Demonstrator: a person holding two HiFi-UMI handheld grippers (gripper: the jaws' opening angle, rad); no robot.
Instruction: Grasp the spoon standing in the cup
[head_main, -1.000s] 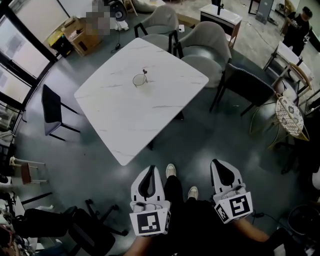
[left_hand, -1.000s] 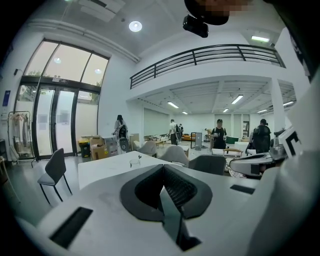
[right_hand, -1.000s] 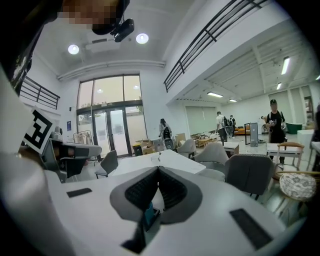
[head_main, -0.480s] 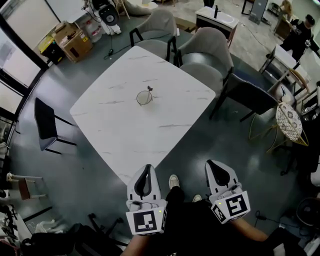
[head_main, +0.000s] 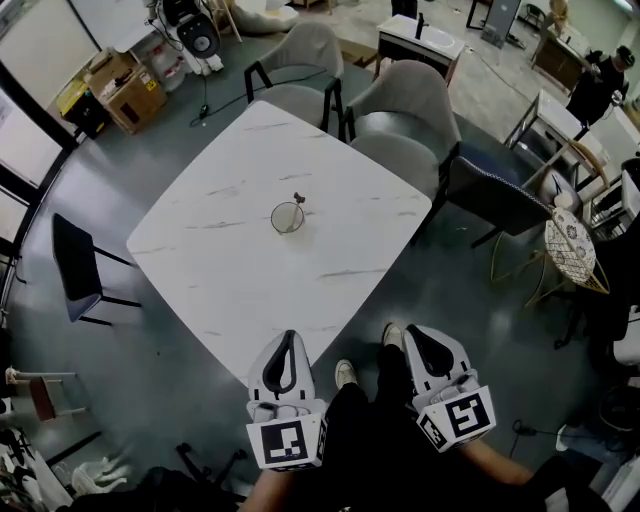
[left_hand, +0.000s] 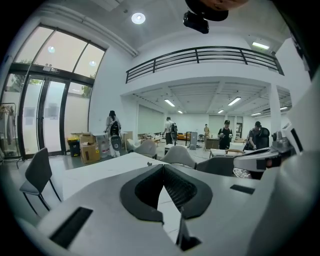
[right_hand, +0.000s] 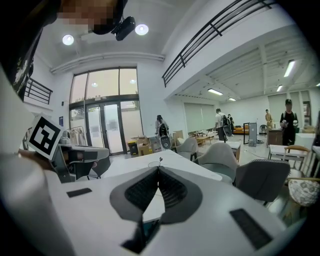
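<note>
The left gripper (head_main: 288, 338) and the right gripper (head_main: 411, 331) are near the closest corner of the table (head_main: 240, 285); both are closed and empty. Farther, at the table's middle, the spoon (head_main: 297, 203) stands in the cup (head_main: 287, 217).

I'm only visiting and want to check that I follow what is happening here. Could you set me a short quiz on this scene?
1. True or false: the spoon lies flat on the table.
2. The jaws of the left hand-held gripper and the right hand-held gripper are: A) wide apart; B) shut with nothing between them; C) closed on the spoon.
3. What furniture stands along the table's far side?

Key
1. False: it stands in the cup.
2. B.
3. Chairs.
</note>
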